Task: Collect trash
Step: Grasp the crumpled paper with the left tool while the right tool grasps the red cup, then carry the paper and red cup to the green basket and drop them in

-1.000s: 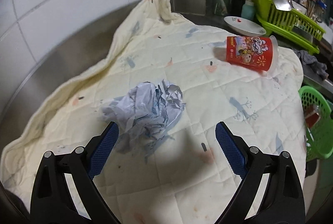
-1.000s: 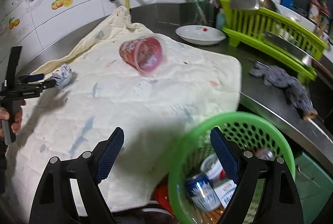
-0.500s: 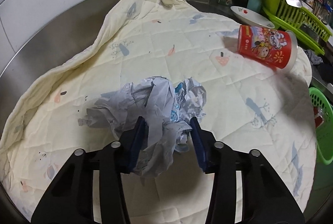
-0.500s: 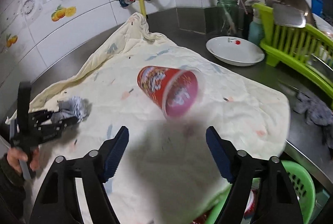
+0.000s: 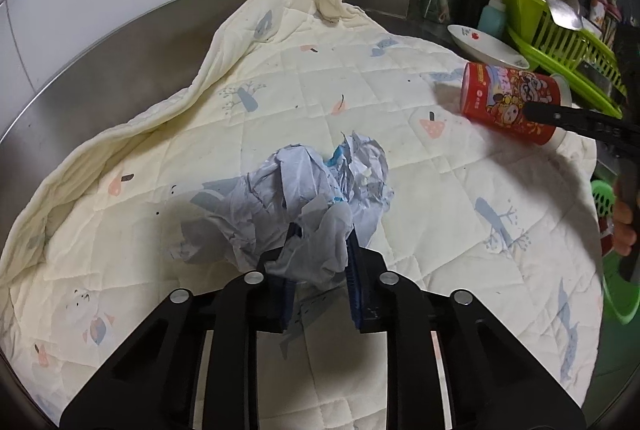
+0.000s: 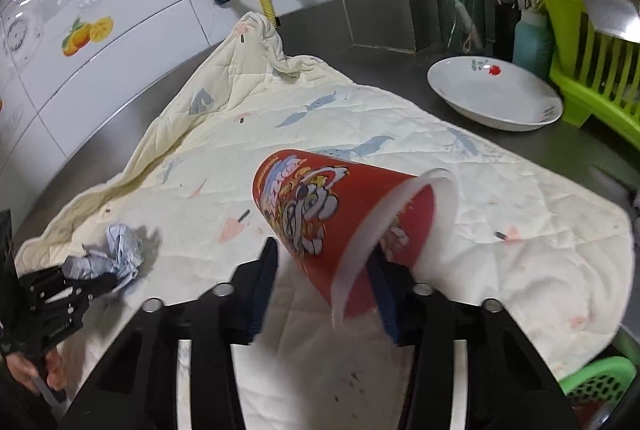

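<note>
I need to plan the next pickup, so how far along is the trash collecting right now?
Partly done: the green basket at the quilt's edge is in view, its contents hidden here. In hand: the left hand-held gripper is closing on the crumpled paper, and the right hand-held gripper is closing around the red paper cup lying on its side. Left: lift both off the quilt and drop them in the basket.

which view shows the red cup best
The right wrist view: the red cup lies on its side, filling the centre between the closing right tool, print and white rim clear. The left wrist view shows it small at the right edge, partly crossed by that tool.
</note>
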A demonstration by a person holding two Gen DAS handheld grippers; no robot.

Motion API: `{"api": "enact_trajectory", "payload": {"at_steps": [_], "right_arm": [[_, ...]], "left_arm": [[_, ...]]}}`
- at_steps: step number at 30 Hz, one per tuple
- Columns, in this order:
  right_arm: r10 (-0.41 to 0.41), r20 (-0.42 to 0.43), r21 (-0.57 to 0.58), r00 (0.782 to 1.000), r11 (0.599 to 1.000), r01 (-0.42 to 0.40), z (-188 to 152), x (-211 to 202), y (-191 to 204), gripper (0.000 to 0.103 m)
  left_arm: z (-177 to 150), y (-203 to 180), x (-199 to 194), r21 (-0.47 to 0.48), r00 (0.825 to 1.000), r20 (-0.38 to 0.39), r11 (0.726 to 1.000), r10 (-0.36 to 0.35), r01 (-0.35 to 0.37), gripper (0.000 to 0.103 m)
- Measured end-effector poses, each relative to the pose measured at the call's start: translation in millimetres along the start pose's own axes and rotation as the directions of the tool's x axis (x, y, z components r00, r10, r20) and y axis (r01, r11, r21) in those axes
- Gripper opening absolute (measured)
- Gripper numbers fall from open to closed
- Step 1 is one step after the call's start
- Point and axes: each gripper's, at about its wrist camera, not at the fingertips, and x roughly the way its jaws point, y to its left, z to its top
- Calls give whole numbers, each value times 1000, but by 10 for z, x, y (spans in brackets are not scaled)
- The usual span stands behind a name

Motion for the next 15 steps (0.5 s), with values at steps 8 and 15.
{"api": "enact_trajectory", "payload": {"at_steps": [8, 15], "right_arm": [[26, 33, -17, 999, 1000, -25, -127, -93, 124, 6], [16, 65, -46, 998, 999, -13, -330, -501, 204, 5]], "left_arm": [[-37, -2, -77, -1, 1000, 10, 1000, -21, 21, 16], [-69, -133, -216, 1, 996, 23, 996, -86, 86, 15]]}}
